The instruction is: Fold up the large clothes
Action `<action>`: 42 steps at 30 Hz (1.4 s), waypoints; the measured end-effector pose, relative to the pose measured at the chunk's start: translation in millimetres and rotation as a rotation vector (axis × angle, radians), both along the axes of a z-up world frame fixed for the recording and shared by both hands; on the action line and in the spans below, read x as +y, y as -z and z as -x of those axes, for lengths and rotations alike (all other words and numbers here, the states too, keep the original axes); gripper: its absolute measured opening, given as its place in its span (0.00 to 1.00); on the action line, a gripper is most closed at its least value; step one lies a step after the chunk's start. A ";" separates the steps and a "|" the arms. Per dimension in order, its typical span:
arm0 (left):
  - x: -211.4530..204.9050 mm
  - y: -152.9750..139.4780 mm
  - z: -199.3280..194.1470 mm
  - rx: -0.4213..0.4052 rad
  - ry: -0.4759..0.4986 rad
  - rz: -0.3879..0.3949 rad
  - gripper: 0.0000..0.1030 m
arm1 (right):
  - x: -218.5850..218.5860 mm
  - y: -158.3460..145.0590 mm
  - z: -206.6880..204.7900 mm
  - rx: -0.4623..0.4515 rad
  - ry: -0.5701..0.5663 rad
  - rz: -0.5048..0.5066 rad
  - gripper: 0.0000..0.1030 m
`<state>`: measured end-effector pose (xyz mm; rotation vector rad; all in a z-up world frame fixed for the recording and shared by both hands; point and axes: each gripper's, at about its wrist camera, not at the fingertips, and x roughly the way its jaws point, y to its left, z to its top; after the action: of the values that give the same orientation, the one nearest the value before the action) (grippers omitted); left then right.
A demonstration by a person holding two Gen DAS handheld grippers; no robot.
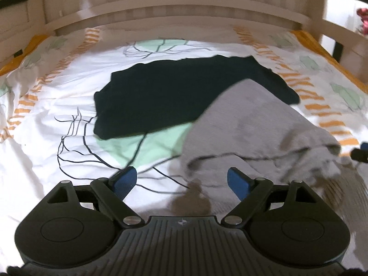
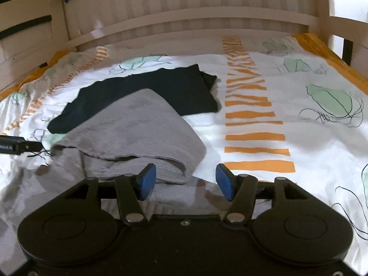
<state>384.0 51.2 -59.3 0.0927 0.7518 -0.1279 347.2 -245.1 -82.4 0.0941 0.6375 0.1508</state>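
Note:
A grey knitted garment (image 1: 253, 126) lies partly folded on the bed, its upper layer turned over the lower one; it also shows in the right wrist view (image 2: 138, 133). A folded black garment (image 1: 179, 94) lies flat behind it, also seen in the right wrist view (image 2: 147, 92). My left gripper (image 1: 181, 181) is open and empty, just above the grey garment's near left edge. My right gripper (image 2: 184, 181) is open and empty, over the garment's near right corner. The right gripper's tip (image 1: 361, 153) shows at the far right of the left wrist view, and the left gripper's tip (image 2: 13, 147) at the left edge of the right wrist view.
The bed cover (image 2: 287, 138) is white with orange stripes and green leaf prints. A cream slatted headboard (image 1: 184, 7) stands at the far end, with wooden side rails (image 2: 345, 25) at the right. Orange sheet edges (image 1: 322, 48) mark the bed's sides.

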 end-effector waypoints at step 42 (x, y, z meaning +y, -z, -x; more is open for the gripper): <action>-24.9 15.8 -3.6 -0.022 -0.009 0.057 0.77 | 22.0 41.4 -56.7 0.083 0.027 -0.012 0.40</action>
<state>387.6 26.3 -75.1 0.0364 0.7260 -0.1395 403.8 -223.1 -123.8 0.1207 0.7177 0.1253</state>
